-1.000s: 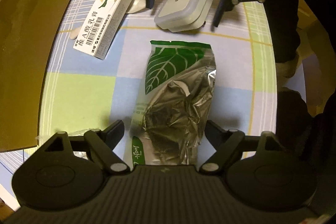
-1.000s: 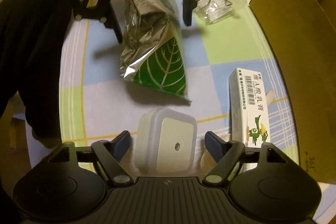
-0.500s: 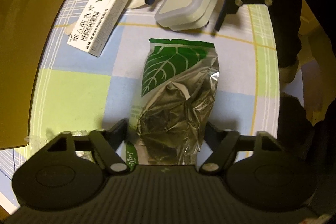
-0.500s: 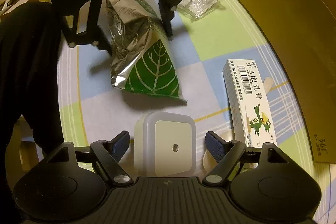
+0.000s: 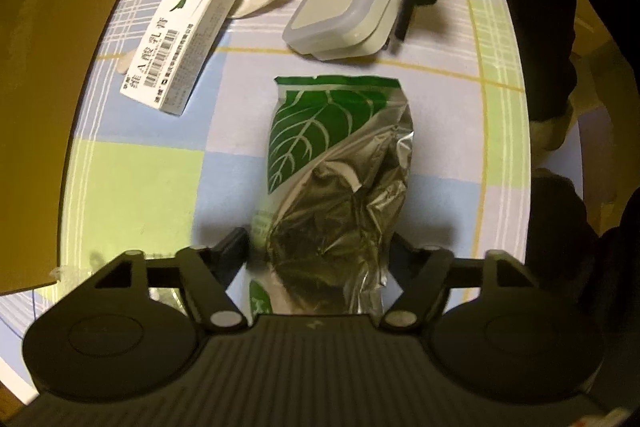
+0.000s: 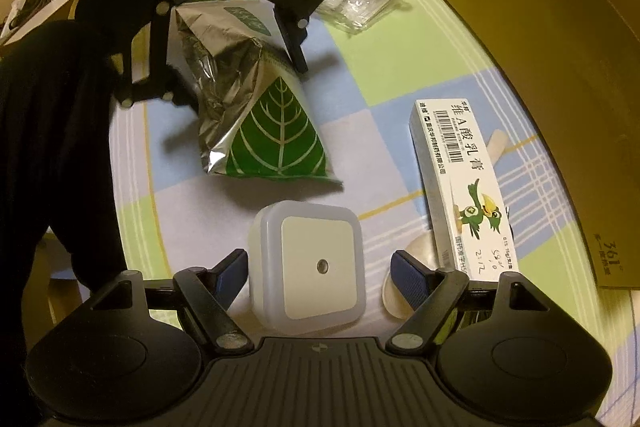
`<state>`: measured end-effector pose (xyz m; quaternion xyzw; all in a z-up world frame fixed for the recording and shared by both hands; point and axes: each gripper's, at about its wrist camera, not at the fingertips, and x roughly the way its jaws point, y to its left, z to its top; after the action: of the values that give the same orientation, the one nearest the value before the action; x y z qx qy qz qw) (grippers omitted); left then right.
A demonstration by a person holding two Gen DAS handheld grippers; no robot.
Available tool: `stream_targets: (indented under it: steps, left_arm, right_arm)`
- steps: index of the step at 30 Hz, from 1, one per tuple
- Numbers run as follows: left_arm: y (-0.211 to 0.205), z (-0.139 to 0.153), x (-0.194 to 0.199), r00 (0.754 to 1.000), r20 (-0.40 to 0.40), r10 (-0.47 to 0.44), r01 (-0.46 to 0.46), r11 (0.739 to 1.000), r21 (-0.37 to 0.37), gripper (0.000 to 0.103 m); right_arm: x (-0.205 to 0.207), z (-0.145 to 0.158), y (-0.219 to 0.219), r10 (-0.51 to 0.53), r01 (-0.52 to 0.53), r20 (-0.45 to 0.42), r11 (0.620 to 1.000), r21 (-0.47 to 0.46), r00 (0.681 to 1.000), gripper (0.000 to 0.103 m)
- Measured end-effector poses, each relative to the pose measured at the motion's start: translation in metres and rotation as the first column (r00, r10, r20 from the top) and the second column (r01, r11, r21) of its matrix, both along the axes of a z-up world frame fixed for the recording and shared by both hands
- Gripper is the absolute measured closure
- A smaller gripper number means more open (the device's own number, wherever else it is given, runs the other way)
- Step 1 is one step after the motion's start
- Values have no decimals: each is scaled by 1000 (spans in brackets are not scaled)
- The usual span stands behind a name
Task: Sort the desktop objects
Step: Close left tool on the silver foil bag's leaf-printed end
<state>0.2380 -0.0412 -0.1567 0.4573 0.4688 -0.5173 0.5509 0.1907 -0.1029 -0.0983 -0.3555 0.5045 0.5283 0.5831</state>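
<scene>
The left tongs (image 5: 320, 247) are shown pointing down over the table (image 5: 152, 187), which is covered by a cloth checked in green, blue and lilac. A foil pouch printed with a green leaf (image 5: 340, 163) is seen lying flat between the two fingers, its crumpled silver end nearest the tongs. The jaws, which have just been opening after a partial closing, stand on either side of the pouch; whether the pads touch its edges cannot be told, and no firm grip is shown.

The right tongs (image 6: 318, 267) are held over the far end of the same cloth, with the jaws parted wide. A white square night-light with a small round sensor (image 6: 306, 267) is seen between the blue pads (image 6: 408, 273), with a clear gap on each side, so nothing is held. Just beside the right-hand pad a pale spoon-like scoop (image 6: 394, 301) is partly visible on the cloth.

A long white carton bearing a green bird and a barcode (image 6: 464, 187) is placed to the right of the right tongs, lying across a flat wooden stick (image 6: 496, 143). Beyond the carton, the wall of a brown cardboard box (image 6: 540, 47) is shown. A piece of clear plastic packaging (image 6: 360, 3) is seen behind the left tongs, near the box. A dark sleeve (image 6: 52, 155) is visible at the left edge of the right wrist view.
</scene>
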Motion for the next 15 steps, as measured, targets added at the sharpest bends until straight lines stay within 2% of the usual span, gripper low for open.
stream_targets:
  steps: [6, 10, 15]
  left_arm:
    - [-2, -5, 4, 999, -24, 22, -22, 1000, -17, 31]
    - [0, -5, 3, 999, -27, 24, -24, 999, -25, 38]
    - [0, -7, -1, 999, -22, 27, -28, 999, -24, 41]
  right_arm:
    - [4, -9, 5, -12, 11, -36, 1000, -9, 999, 27]
    - [4, -11, 7, -3, 2, -31, 1000, -11, 1000, 28]
    - [9, -10, 5, -27, 27, -51, 1000, -9, 998, 30]
